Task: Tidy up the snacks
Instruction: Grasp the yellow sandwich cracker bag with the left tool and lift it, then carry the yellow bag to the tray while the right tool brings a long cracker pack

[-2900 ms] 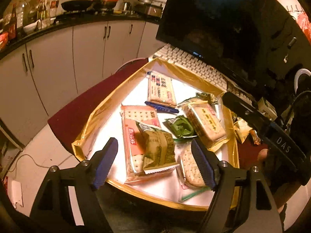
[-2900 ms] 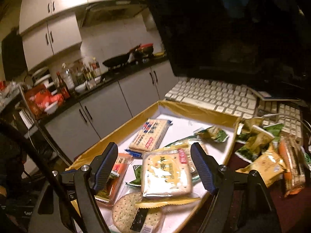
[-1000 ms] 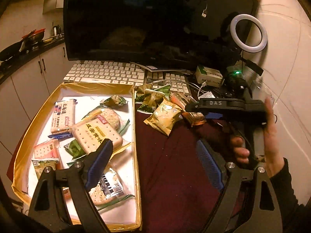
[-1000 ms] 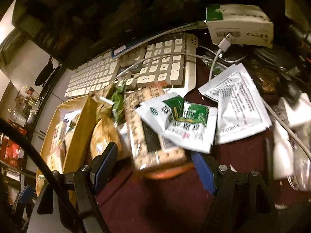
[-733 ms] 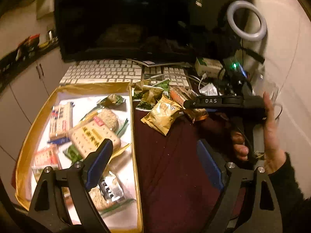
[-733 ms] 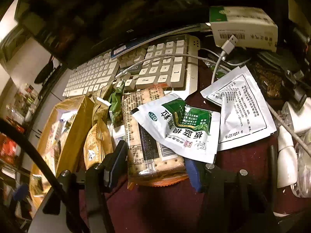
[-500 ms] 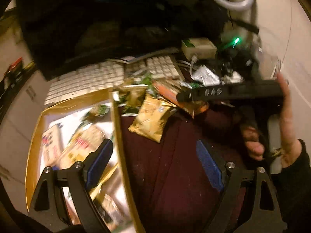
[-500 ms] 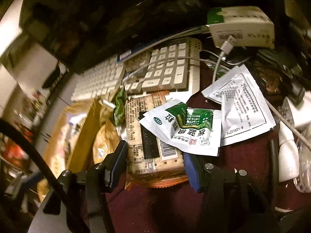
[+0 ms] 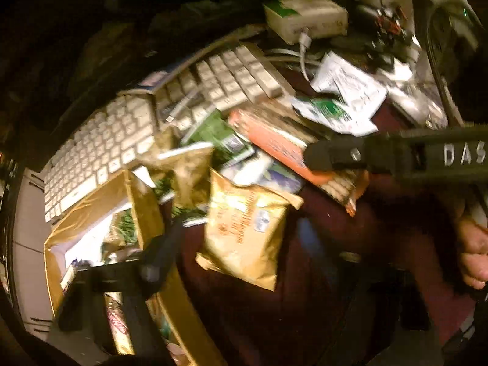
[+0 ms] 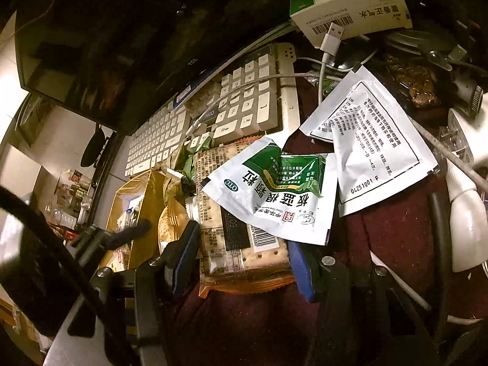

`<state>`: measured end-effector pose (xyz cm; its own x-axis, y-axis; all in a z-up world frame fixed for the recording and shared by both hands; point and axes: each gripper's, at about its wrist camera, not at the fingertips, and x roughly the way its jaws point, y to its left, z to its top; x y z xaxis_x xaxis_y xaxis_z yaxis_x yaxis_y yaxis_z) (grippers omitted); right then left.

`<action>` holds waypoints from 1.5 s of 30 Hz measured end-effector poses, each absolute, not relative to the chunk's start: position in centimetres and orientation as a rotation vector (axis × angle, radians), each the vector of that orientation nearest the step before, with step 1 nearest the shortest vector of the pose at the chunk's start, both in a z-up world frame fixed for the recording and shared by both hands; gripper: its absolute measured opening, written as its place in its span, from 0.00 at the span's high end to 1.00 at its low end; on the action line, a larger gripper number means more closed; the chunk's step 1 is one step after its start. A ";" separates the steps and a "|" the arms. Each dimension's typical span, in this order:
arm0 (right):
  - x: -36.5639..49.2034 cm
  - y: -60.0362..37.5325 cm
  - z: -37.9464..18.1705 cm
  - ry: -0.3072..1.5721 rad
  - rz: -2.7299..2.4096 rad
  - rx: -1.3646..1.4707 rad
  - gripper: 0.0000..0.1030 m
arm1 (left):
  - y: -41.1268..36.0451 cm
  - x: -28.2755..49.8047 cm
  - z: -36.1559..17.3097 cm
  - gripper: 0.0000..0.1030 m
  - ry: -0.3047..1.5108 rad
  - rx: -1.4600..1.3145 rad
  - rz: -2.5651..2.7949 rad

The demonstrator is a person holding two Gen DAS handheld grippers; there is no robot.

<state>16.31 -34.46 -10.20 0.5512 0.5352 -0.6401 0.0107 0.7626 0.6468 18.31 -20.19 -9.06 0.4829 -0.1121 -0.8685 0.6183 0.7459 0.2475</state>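
A yellow snack bag (image 9: 244,231) lies on the dark red cloth beside the gold tray (image 9: 143,201). My left gripper (image 9: 238,247) hangs over it, blurred, its jaws closing with the bag between them; the pads do not visibly press on it. The right gripper (image 10: 244,262) is shut on the near end of a cracker pack (image 10: 238,244) with an orange edge. A white-and-green sachet (image 10: 274,195) lies on top of that pack. In the left wrist view the right gripper (image 9: 323,158) reaches in from the right over the cracker pack (image 9: 283,146), with a hand behind it.
Green and brown snack bags (image 9: 195,164) pile up between the tray and the keyboard (image 10: 213,113). A second white sachet (image 10: 375,140), a green-and-white box (image 10: 350,3), cables and a white bottle (image 10: 466,222) crowd the right. The monitor stands behind.
The left gripper swung right from over the tray and dropped toward the yellow bag, and its jaws narrowed. The right jaws closed on the cracker pack and have since stayed in place.
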 end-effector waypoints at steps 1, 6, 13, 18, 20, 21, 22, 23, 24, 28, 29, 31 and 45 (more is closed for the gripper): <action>16.3 -34.4 -10.2 0.948 0.339 0.651 0.45 | -20.3 18.0 -9.3 0.48 0.982 0.605 -0.467; 16.0 -34.8 -10.0 0.947 0.334 0.640 0.45 | -19.6 15.9 -8.4 0.47 1.038 0.493 -0.518; 16.0 -34.7 -10.1 0.943 0.331 0.632 0.45 | -19.6 15.1 -8.9 0.33 1.025 0.513 -0.491; 15.9 -34.3 -10.1 0.943 0.324 0.603 0.45 | -19.7 15.0 -9.7 0.52 1.021 0.518 -0.475; 15.8 -33.8 -9.9 0.938 0.313 0.568 0.45 | -19.6 14.3 -9.3 0.54 1.010 0.517 -0.460; 15.7 -33.5 -9.8 0.937 0.308 0.549 0.45 | -19.4 13.8 -9.0 0.54 1.007 0.502 -0.458; 15.6 -33.3 -9.7 0.936 0.302 0.530 0.45 | -19.0 13.3 -8.6 0.54 1.006 0.474 -0.456; 15.6 -32.9 -9.6 0.936 0.295 0.504 0.44 | -18.6 13.0 -8.2 0.54 1.003 0.437 -0.453; 15.6 -32.6 -9.6 0.934 0.288 0.489 0.44 | -17.8 12.3 -7.6 0.54 1.000 0.383 -0.450; 15.8 -31.8 -9.4 0.929 0.265 0.436 0.44 | -14.3 9.7 -5.5 0.54 0.981 0.144 -0.438; 15.8 -31.5 -9.4 0.928 0.258 0.412 0.44 | -13.5 8.8 -5.2 0.54 0.963 0.099 -0.424; 15.9 -30.5 -9.2 0.928 0.238 0.329 0.46 | -11.8 7.2 -4.7 0.54 0.924 0.022 -0.402; 14.0 -28.8 -6.4 0.738 0.469 0.368 0.49 | 0.1 5.6 1.0 0.55 0.750 -0.244 -0.244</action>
<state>13.98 -28.84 -6.41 0.6457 0.5276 -0.5520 -0.2757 0.8352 0.4758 5.63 0.10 0.97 0.7059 -0.3038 -0.6398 0.1306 0.9437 -0.3039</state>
